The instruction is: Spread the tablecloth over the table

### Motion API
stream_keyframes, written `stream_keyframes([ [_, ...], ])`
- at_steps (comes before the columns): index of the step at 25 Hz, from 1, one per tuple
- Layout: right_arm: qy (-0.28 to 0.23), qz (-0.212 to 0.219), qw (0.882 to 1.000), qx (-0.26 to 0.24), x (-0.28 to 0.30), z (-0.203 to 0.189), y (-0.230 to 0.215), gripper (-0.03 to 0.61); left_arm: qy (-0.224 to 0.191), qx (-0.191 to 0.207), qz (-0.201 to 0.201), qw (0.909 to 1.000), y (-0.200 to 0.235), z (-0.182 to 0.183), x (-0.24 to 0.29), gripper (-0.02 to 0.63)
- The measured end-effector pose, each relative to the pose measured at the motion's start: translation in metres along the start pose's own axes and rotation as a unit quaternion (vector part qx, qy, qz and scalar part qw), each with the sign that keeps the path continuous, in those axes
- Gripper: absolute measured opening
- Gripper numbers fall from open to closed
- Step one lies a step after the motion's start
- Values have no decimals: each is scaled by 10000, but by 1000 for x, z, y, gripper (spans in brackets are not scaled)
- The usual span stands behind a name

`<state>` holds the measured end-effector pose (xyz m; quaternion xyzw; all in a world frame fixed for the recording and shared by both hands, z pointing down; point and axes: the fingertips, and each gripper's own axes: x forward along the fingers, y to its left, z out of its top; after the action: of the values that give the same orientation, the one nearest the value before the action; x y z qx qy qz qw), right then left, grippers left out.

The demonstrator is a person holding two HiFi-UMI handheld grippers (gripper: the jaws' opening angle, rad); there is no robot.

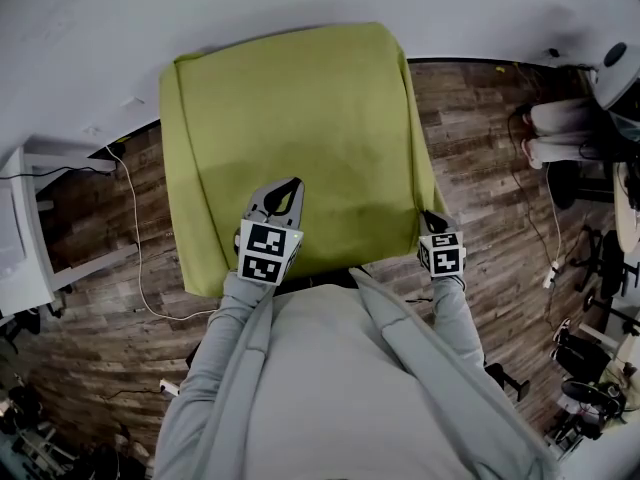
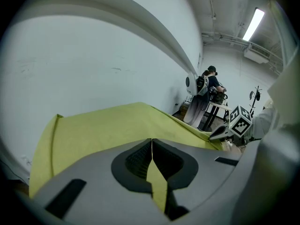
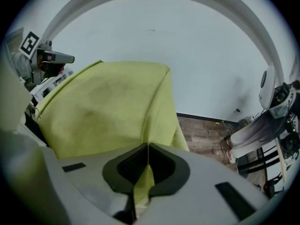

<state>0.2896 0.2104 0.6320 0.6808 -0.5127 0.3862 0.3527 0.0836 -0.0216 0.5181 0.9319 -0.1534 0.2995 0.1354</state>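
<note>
Closest to the head camera is the person's grey top (image 1: 330, 388), with one grey sleeve going to each claw. The left claw (image 1: 292, 188) points to 12 o'clock. It sits over the near edge of the tablecloth (image 1: 300, 118), at about 7 o'clock on the cloth. Its black and white cube (image 1: 268, 253) is just behind it. The right claw (image 1: 428, 216) is at the near right corner of the cloth, at about 5 o'clock, with its own cube (image 1: 442, 254) behind it.

The tablecloth is yellow-green. It is draped over the counter, which is hidden under it. The top looks mostly flat, and the cloth hangs down at 9 o'clock and at 3 o'clock.

In the left gripper view the left claw (image 2: 151, 142) is clenched, with a thin strip of the tablecloth (image 2: 103, 125) pinched between its jaws. The other claw's cube (image 2: 240, 120) shows at 3 o'clock.

In the right gripper view the right claw (image 3: 148, 146) is clenched too, and a fold of the tablecloth (image 3: 108, 102) is squeezed between its jaws. The cloth's corner hangs down in front of it.

A white wall (image 1: 100, 28) stands past the counter at 12 o'clock. The floor (image 1: 480, 148) is brown wood. A thin white cable (image 1: 135, 238) lies on it at 9 o'clock. Another person's legs (image 1: 560, 133) show at 3 o'clock, well apart from the counter. A long lamp (image 2: 253, 25) shines on the ceiling at 1 o'clock in the left gripper view
</note>
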Motion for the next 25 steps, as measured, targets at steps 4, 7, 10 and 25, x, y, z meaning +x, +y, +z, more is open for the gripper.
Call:
stream_keyframes([
  [4,92,-502,9985,-191,-13,-9,-35,25,4,94,-106,9999,-7,3,3,28],
  [7,293,-842,9957,-233,-17,-22,-73,25,11,144,-137,9998,-8,5,4,28],
  [10,631,-1006,9914,-543,-14,-33,-99,25,51,181,-145,9997,-8,4,4,28],
  [25,574,-865,9935,-473,11,-19,-102,107,103,114,56,9999,-1,-3,-3,28],
])
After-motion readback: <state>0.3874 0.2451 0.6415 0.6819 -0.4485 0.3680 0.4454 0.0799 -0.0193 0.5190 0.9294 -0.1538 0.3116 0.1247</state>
